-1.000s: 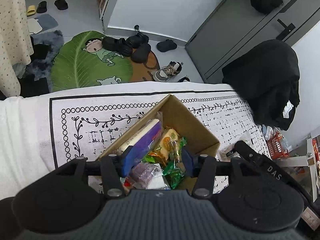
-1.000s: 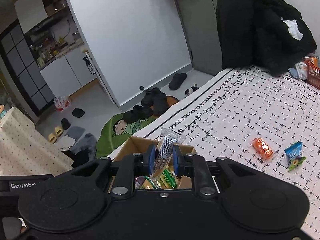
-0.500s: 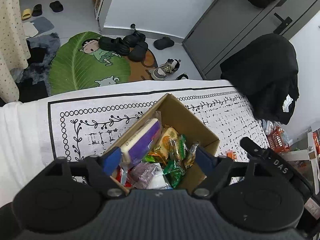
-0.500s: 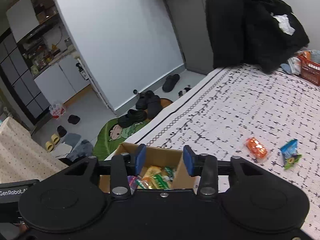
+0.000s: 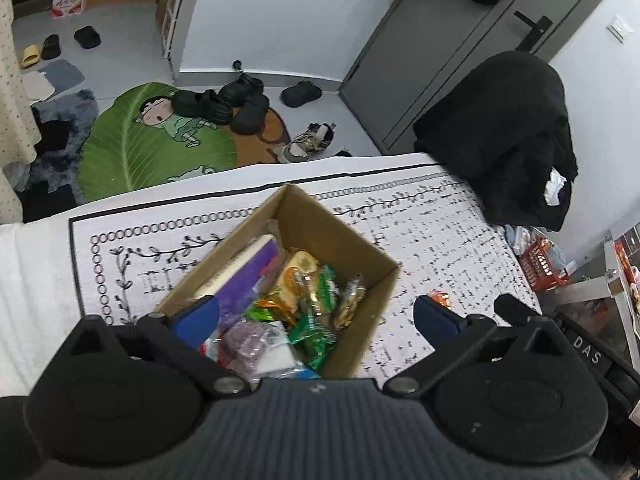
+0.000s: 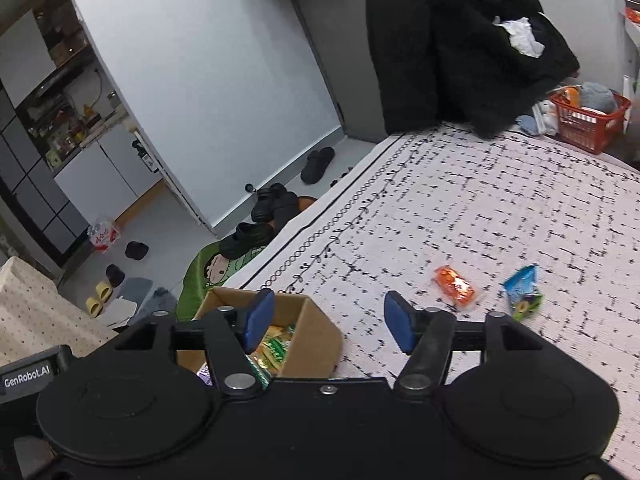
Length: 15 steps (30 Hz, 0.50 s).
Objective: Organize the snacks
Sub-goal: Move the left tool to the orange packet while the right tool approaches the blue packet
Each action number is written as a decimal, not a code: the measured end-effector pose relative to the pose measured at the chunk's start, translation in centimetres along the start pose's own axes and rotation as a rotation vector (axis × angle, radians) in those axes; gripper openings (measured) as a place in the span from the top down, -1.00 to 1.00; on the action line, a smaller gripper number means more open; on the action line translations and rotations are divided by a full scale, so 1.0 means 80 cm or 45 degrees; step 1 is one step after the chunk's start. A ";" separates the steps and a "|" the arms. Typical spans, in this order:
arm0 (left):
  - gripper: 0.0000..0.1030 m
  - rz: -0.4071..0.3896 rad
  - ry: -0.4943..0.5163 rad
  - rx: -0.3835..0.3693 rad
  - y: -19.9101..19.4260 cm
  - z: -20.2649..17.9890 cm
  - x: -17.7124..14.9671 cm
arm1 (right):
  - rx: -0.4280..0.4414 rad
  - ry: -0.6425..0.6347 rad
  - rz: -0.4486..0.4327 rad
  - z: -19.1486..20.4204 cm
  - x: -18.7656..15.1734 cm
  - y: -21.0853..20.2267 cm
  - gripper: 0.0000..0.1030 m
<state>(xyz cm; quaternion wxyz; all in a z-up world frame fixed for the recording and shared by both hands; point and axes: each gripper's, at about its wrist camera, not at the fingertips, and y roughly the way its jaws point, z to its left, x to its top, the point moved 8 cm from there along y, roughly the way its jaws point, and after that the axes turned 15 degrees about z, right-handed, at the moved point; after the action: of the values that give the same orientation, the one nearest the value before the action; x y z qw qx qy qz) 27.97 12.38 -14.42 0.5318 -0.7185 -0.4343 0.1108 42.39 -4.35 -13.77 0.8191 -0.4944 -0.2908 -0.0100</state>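
A brown cardboard box (image 5: 316, 212) sits on the patterned white bedspread (image 5: 168, 240), filled with several wrapped snacks, among them a purple packet (image 5: 248, 272) and green wrappers (image 5: 316, 332). My left gripper (image 5: 316, 314) hovers above the box, open wide and empty. In the right wrist view the same box (image 6: 312, 336) lies low at the left, and my right gripper (image 6: 326, 322) is open and empty over its right edge. An orange snack (image 6: 456, 286) and a blue-green snack (image 6: 522, 290) lie loose on the bedspread (image 6: 500, 208) to the right.
A black coat (image 6: 460, 40) hangs over the bed's far corner, with a red basket (image 6: 588, 120) beside it. Beyond the bed edge, shoes (image 5: 224, 104) lie on a green leaf rug (image 5: 152, 148) on the floor. A grey door (image 5: 452, 40) stands behind.
My right gripper let go of the clear-wrapped snack into the box, opened and swung right. My left gripper opened wide above the box.
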 end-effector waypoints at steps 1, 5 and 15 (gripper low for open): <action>-1.00 -0.004 0.007 -0.002 0.000 -0.005 -0.001 | 0.001 0.009 0.000 -0.005 -0.001 -0.004 -0.26; -1.00 -0.014 0.038 -0.011 0.004 -0.026 -0.004 | 0.002 0.021 -0.005 -0.024 -0.005 -0.015 -0.37; -1.00 0.034 0.124 -0.039 0.031 -0.089 -0.019 | 0.002 0.132 -0.010 -0.080 -0.014 -0.030 -0.41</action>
<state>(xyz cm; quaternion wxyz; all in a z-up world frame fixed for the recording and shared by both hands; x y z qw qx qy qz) 32.73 6.41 -14.09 0.5396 -0.7370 -0.3999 0.0763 43.75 -11.10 -14.60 0.8334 -0.4914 -0.2500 -0.0386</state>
